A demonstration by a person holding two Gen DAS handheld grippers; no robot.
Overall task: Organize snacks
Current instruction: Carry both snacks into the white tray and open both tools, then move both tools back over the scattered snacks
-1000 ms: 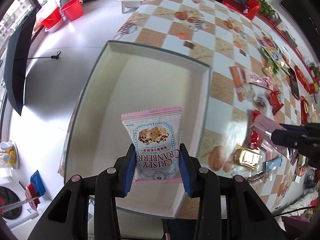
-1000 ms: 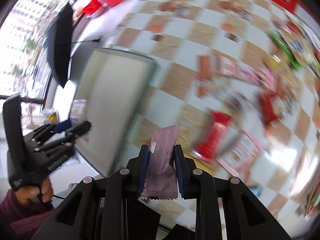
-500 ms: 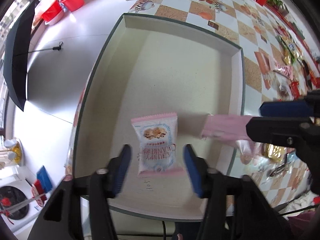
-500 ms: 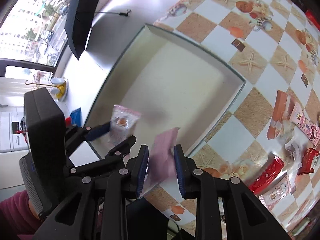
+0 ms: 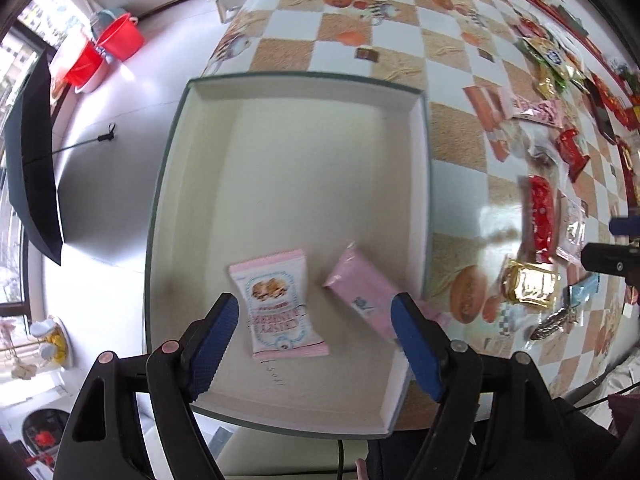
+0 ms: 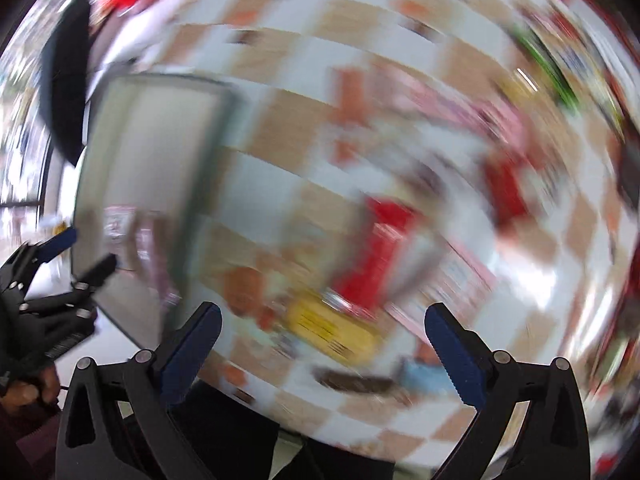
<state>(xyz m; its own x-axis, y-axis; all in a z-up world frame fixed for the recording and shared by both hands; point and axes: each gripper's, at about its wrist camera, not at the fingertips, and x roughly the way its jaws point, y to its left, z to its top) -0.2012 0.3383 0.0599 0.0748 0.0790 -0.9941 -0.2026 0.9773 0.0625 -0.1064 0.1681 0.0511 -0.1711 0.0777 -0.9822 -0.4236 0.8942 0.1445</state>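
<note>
Left wrist: left gripper (image 5: 316, 344) spread wide, empty, over near end of tray (image 5: 425, 168). Cranberry crisp packet (image 5: 278, 304) flat on tray floor; pink bar (image 5: 370, 294) beside it, near right wall. Loose snacks (image 5: 542, 220) on checked table (image 5: 452, 200), right of tray.

Right wrist: heavy blur. Right gripper (image 6: 324, 348) wide apart, empty, over table. Step: between placements. Next: pick another snack, close on it.
</note>
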